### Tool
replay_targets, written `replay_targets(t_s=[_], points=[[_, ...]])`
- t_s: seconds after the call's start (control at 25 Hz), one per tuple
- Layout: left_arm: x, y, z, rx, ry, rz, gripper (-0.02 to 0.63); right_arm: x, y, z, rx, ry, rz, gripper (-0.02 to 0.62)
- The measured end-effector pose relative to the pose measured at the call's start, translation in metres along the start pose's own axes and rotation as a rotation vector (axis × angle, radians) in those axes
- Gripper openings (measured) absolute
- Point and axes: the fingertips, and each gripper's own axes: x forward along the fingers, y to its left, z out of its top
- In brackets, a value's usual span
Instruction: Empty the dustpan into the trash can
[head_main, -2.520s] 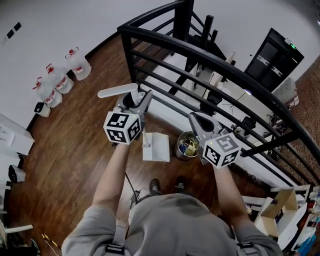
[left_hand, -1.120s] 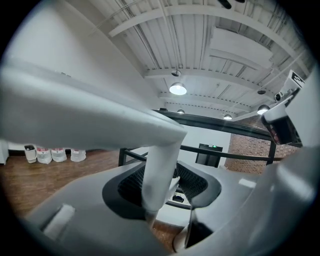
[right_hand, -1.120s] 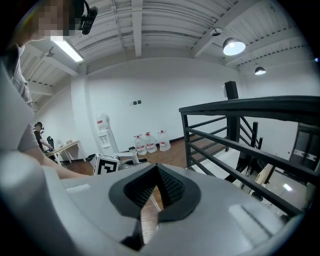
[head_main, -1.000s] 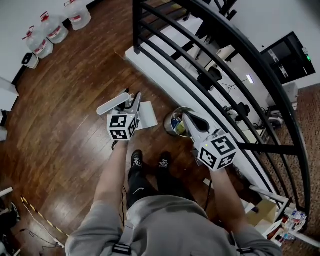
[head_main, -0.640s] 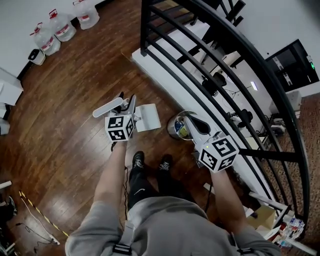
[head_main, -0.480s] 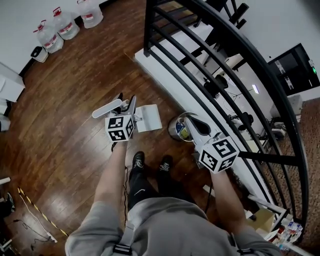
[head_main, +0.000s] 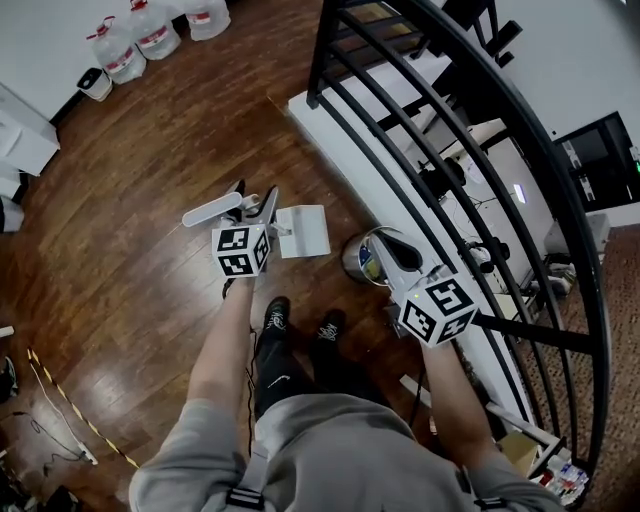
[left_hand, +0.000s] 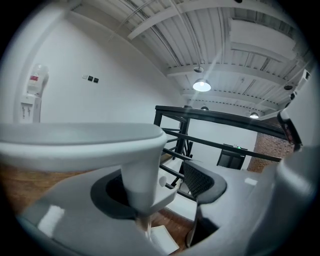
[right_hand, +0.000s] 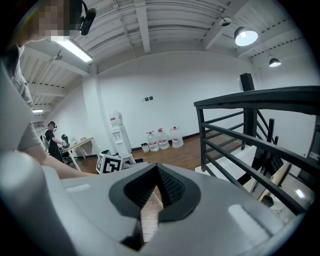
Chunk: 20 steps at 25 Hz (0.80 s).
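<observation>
A white dustpan (head_main: 305, 230) stands on the wood floor, left of the round metal trash can (head_main: 362, 262). Its upright handle (left_hand: 142, 175) ends in a flat white top (head_main: 212, 209). My left gripper (head_main: 255, 197) is around that handle. Its jaws have just been opening; the stem is still between them, against the left pad (left_hand: 107, 192), while the right pad (left_hand: 200, 177) stands clear of it. In the left gripper view the dustpan (left_hand: 162, 240) shows below the jaws. My right gripper (head_main: 385, 240) hovers over the can's near rim, shut and empty, its pads (right_hand: 170, 187) meeting at the tip.
A black metal railing (head_main: 450, 120) on a white ledge runs along the right, close behind the can. Several water bottles (head_main: 150, 35) stand by the far wall. The person's shoes (head_main: 275, 315) are just behind the dustpan, and a thin cable (head_main: 60, 385) lies at lower left.
The dustpan has moved left, away from the trash can, and down to the floor. The left jaws stand wider around its handle. The right gripper stays over the can.
</observation>
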Motion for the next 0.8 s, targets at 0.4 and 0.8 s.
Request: replay_targets(t_s=[0.4, 0.8], points=[[0.0, 0.016, -0.001, -0.001, -0.014, 0.051, 0.376, 0.006, 0.001, -0.005, 0.01, 0.009, 0.004, -0.002], [-0.032, 0.015, -0.035, -0.026, 0.102, 0.093, 0.391, -0.004, -0.006, -0.001, 0.038, -0.027, -0.023, -0.002]])
